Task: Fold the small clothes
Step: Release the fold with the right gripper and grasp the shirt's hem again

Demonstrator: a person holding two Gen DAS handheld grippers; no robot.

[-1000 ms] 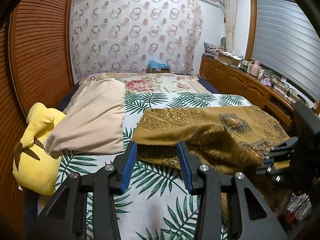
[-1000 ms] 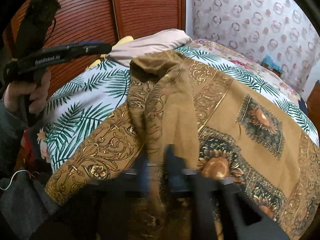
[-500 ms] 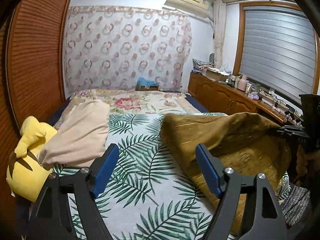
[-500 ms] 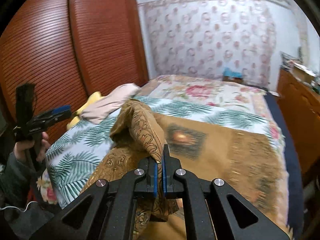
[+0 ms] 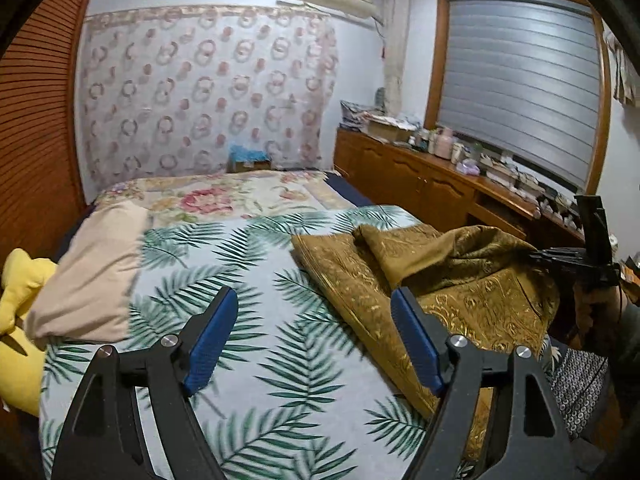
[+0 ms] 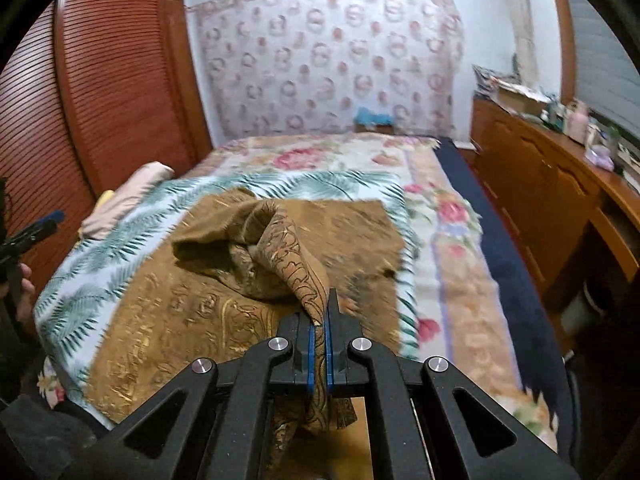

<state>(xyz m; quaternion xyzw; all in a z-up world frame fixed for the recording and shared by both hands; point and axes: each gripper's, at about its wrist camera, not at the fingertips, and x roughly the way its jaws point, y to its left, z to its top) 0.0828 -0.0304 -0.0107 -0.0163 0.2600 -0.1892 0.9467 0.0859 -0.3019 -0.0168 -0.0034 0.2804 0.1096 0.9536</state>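
The brown patterned cloth [image 6: 224, 312] now lies bunched at the bed's [image 5: 256, 264] near right corner; our right gripper [image 6: 319, 332] has pulled one fold up, clamped tight, while our left gripper [image 5: 312, 336] has opened wide, empty, ready to take another edge.

Dim indoor light, fisheye vignette, motion blur

Two low wrist views from the bed's foot toward the curtained wall [image 5: 208, 92], sharing the bed [image 6: 448, 216].
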